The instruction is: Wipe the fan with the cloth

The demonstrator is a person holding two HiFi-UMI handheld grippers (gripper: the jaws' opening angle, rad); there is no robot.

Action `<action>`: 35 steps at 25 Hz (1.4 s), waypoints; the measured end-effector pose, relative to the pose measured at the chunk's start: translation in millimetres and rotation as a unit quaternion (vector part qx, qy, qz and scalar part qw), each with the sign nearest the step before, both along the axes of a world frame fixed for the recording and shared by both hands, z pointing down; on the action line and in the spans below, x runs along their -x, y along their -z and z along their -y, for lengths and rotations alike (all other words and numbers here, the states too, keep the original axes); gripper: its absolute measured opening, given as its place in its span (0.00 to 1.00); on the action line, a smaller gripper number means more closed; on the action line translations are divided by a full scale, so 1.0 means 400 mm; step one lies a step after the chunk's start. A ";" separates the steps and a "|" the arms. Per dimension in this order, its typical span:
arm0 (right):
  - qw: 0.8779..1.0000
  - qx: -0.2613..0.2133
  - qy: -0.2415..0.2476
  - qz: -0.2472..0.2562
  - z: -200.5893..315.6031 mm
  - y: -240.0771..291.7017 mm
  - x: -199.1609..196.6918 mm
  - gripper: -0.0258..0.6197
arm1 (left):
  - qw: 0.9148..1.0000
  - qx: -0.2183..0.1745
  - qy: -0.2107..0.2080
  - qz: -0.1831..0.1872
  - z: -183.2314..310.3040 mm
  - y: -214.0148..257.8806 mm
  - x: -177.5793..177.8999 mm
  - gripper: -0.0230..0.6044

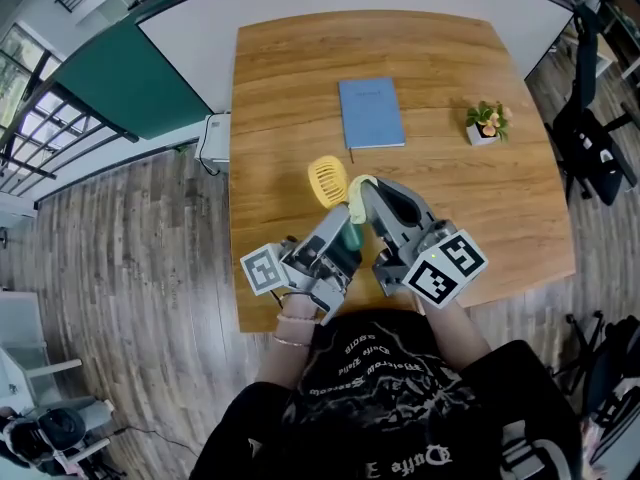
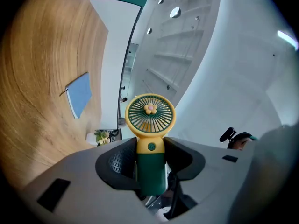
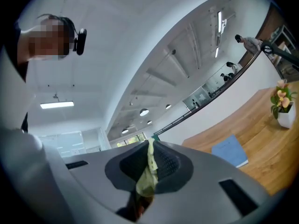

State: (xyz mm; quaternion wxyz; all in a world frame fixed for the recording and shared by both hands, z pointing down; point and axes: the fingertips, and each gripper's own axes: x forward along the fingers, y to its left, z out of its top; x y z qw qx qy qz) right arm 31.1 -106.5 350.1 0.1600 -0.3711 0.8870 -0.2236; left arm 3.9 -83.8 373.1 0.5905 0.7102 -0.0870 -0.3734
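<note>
Left fingers [image 2: 120, 162] clamp the fan [image 2: 151, 167]; right fingers [image 3: 168, 165] pinch the cloth [image 3: 147, 179].

Black shirt [image 1: 400, 408] with white lettering — bracelet [image 1: 290, 341] on wrist.

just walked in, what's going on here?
A person holds a gripper in each hand over a wooden table. The left gripper has its jaws clamped on the green handle of a small yellow handheld fan. The right gripper pinches a yellow-green cloth. The cloth is close beside the fan's head; contact isn't clear.
</note>
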 end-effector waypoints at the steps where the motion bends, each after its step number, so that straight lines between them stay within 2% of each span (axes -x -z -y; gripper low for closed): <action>1: 1.000 -0.009 0.004 0.005 0.001 0.018 -0.002 0.09 | 1.000 -0.001 -0.009 0.002 -0.007 -0.001 -0.007 0.35; 6: 0.995 -0.063 0.028 -0.069 0.002 0.054 0.027 0.09 | 1.000 0.000 -0.017 0.004 -0.017 0.001 -0.014 0.35; 8: 0.995 -0.069 0.025 -0.067 0.002 0.065 0.027 0.09 | 1.000 -0.006 -0.031 0.002 -0.023 0.011 -0.016 0.35; 11: 0.996 -0.072 0.018 -0.048 0.024 0.089 0.020 0.09 | 0.997 -0.027 -0.072 0.003 -0.057 0.030 -0.034 0.35; 14: 0.993 -0.090 0.018 -0.075 0.048 0.102 0.017 0.09 | 0.993 -0.039 -0.101 0.054 -0.085 0.014 -0.070 0.35; 17: 0.989 -0.097 0.039 -0.106 0.052 0.094 0.026 0.09 | 0.987 -0.051 -0.111 0.107 -0.087 -0.010 -0.084 0.35; 19: 0.988 -0.086 0.049 -0.118 0.058 0.075 0.024 0.09 | 0.979 -0.072 -0.117 0.148 -0.088 -0.019 -0.087 0.35; 22: 0.988 -0.059 0.053 -0.129 0.071 0.039 0.014 0.09 | 0.970 -0.099 -0.135 0.176 -0.102 -0.006 -0.097 0.35; 27: 0.988 -0.023 0.080 -0.131 0.072 -0.012 0.012 0.09 | 0.941 -0.159 -0.176 0.243 -0.121 -0.002 -0.118 0.35; 32: 0.977 -0.002 0.150 -0.149 0.046 -0.048 0.019 0.09 | 0.914 -0.206 -0.204 0.283 -0.140 -0.007 -0.118 0.35; 35: 0.967 0.008 0.202 -0.152 0.016 -0.065 0.022 0.09 | 0.906 -0.237 -0.212 0.281 -0.148 0.010 -0.114 0.35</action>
